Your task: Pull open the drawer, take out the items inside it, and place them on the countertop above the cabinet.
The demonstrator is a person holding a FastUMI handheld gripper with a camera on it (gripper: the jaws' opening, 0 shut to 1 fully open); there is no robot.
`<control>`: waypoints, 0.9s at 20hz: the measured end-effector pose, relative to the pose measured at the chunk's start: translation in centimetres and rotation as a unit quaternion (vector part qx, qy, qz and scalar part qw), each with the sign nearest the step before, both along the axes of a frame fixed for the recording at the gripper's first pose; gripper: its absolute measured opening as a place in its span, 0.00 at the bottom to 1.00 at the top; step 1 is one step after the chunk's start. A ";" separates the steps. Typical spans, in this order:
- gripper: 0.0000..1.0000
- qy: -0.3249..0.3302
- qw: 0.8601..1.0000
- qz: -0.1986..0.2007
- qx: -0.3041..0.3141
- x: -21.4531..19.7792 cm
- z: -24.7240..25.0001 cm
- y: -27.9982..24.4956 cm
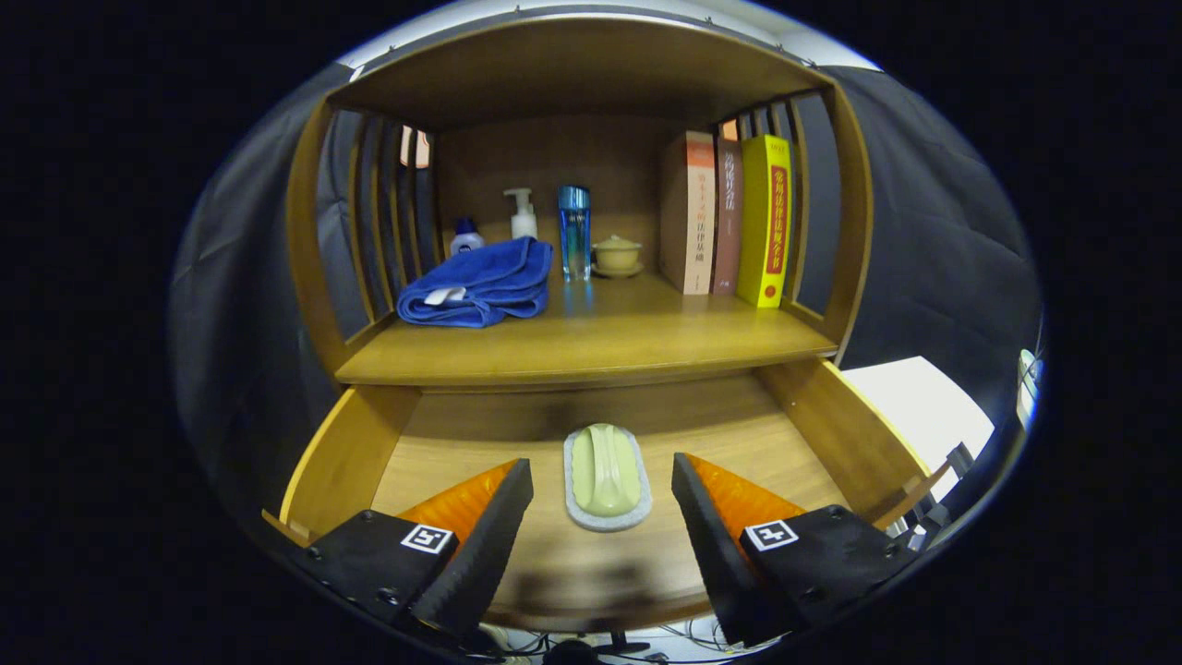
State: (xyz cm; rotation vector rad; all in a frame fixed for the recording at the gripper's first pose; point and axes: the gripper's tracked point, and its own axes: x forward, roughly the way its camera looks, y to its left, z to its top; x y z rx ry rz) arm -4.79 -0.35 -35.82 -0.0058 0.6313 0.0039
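Observation:
The wooden drawer (pixel 346 453) stands pulled open below the countertop (pixel 591 346). On its floor lies a pale green brush with a grey-white base (pixel 606 476), long side pointing away from me. My gripper (pixel 602 476) is open above the drawer, one finger on each side of the brush, neither touching it. On the countertop's left part rests a folded blue towel (pixel 480 282).
At the back of the countertop stand a white pump bottle (pixel 523 214), a small blue-capped bottle (pixel 465 237), a tall blue bottle (pixel 573 231) and a small lidded cup (pixel 617 255). Three books (pixel 729 217) stand upright at the right. The countertop's front middle is bare wood.

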 end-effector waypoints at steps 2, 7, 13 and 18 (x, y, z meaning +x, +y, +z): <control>0.97 0.030 0.999 0.013 -0.004 1.0 -1.9 0.5; 0.89 0.094 0.995 0.038 -0.026 2.1 -5.6 1.3; 0.76 0.150 0.988 0.033 -0.016 1.8 -8.5 1.3; 0.32 0.160 0.987 0.017 -0.003 1.2 -8.7 0.8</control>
